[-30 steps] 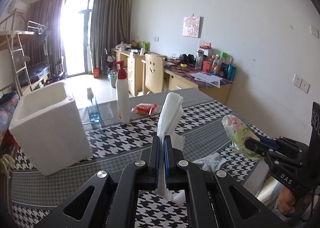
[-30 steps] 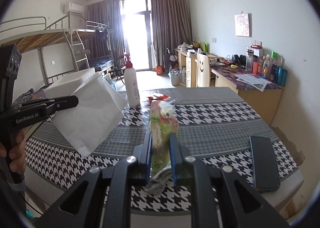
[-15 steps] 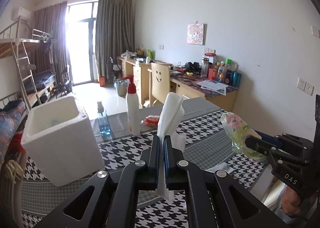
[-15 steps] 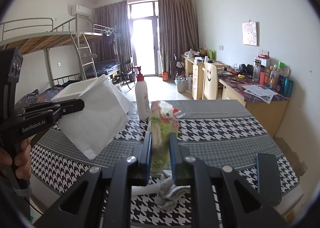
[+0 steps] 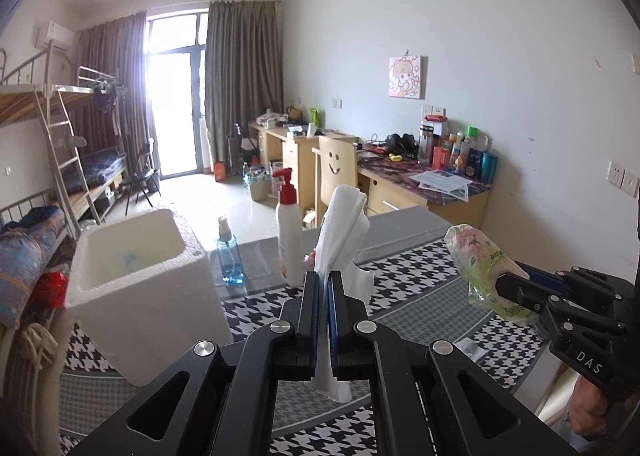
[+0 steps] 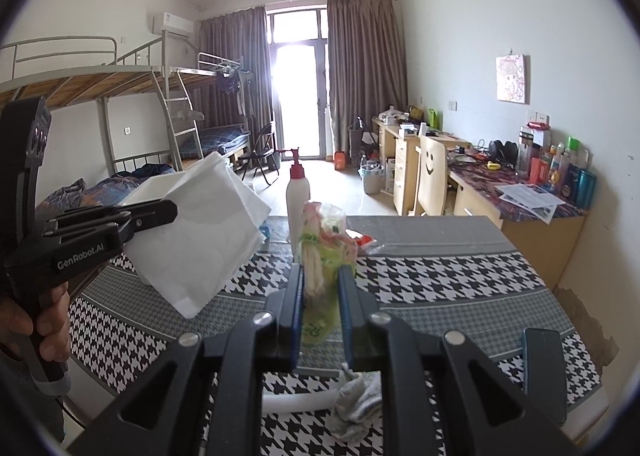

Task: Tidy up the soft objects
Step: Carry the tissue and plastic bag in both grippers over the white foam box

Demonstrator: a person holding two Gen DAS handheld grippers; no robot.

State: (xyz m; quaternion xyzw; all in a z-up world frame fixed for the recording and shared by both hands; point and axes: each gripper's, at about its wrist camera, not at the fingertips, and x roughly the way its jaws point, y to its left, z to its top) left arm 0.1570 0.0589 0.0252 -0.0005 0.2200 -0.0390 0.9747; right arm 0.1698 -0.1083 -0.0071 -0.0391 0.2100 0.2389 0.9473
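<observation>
My left gripper (image 5: pixel 324 284) is shut on a white folded tissue (image 5: pixel 342 228), which stands up above the fingers; from the right wrist view the same tissue (image 6: pixel 208 232) hangs as a flat square from the left gripper (image 6: pixel 170 212). My right gripper (image 6: pixel 320 280) is shut on a green and pink floral plastic packet (image 6: pixel 320 252); the left wrist view shows that packet (image 5: pixel 480 264) held out at the right. Both are held above the houndstooth table (image 6: pixel 440 280). An open white foam box (image 5: pixel 136 288) stands at the table's left. A grey cloth (image 6: pixel 356 404) lies near the front edge.
A white pump bottle with a red top (image 5: pixel 290 232) and a small blue spray bottle (image 5: pixel 228 252) stand behind the foam box. A red wrapper (image 6: pixel 362 240) lies beyond the packet. A dark phone (image 6: pixel 544 372) lies at the table's right front. A hand (image 6: pixel 44 332) grips the left handle.
Both grippers have risen and tilted up with their loads, so more of the room and the foam box's inside shows. Neither grip has changed.
</observation>
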